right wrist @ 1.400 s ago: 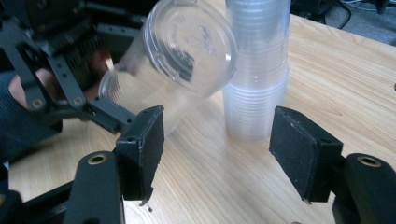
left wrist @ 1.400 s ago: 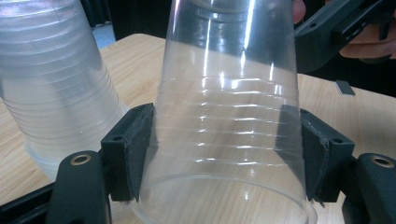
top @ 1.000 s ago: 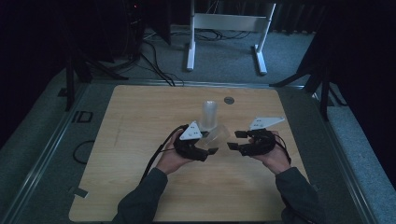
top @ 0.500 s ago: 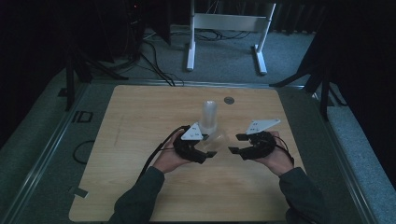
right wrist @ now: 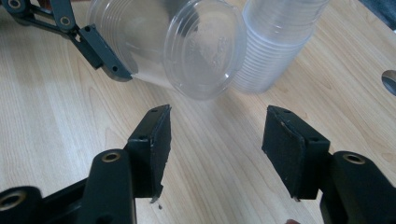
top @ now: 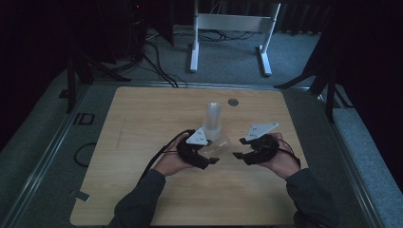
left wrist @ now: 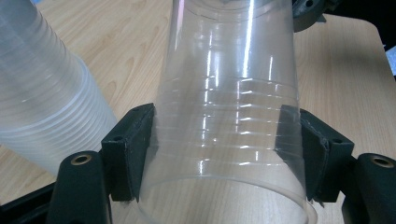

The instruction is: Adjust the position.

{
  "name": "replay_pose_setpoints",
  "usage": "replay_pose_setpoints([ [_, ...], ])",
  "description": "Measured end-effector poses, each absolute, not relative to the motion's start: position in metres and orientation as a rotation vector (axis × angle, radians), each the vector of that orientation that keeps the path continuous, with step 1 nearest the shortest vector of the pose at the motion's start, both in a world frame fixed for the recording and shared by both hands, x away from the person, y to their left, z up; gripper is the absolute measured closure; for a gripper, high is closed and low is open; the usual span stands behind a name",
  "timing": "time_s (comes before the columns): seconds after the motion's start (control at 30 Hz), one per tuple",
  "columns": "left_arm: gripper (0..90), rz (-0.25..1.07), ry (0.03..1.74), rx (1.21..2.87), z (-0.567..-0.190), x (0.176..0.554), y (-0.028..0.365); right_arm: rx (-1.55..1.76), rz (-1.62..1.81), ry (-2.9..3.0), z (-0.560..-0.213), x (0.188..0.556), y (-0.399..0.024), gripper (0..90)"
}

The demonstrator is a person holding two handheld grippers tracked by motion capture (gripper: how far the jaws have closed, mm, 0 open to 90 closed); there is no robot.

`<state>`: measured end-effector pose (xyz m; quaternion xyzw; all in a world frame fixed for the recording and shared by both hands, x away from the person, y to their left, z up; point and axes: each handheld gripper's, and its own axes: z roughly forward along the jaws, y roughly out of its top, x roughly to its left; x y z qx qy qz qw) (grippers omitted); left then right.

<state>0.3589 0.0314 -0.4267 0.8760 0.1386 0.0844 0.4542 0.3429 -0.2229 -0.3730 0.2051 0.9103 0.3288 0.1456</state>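
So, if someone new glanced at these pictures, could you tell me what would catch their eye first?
Most striking is the clear plastic cup lying on its side, clamped between the pads of the left gripper near the middle of the wooden table. Just behind it stands a tall stack of cups, upright. The right gripper faces the held cup's base with nothing between its jaws.

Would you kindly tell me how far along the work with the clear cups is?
Done: one clear cup sits apart from the stack, gripped on its side in the left tool. In hand: the right tool, open and empty, faces that cup's base. Left: probably placing it; the stack stands on the table.
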Motion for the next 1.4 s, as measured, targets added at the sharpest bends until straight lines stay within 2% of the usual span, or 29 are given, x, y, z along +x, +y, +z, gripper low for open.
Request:
replay_pose_setpoints([
  [1.4,30.0,0.199,0.237,2.351,-0.427,0.356,0.028,0.377,0.795,2.754,-0.372,0.342,-0.198,39.2],
])
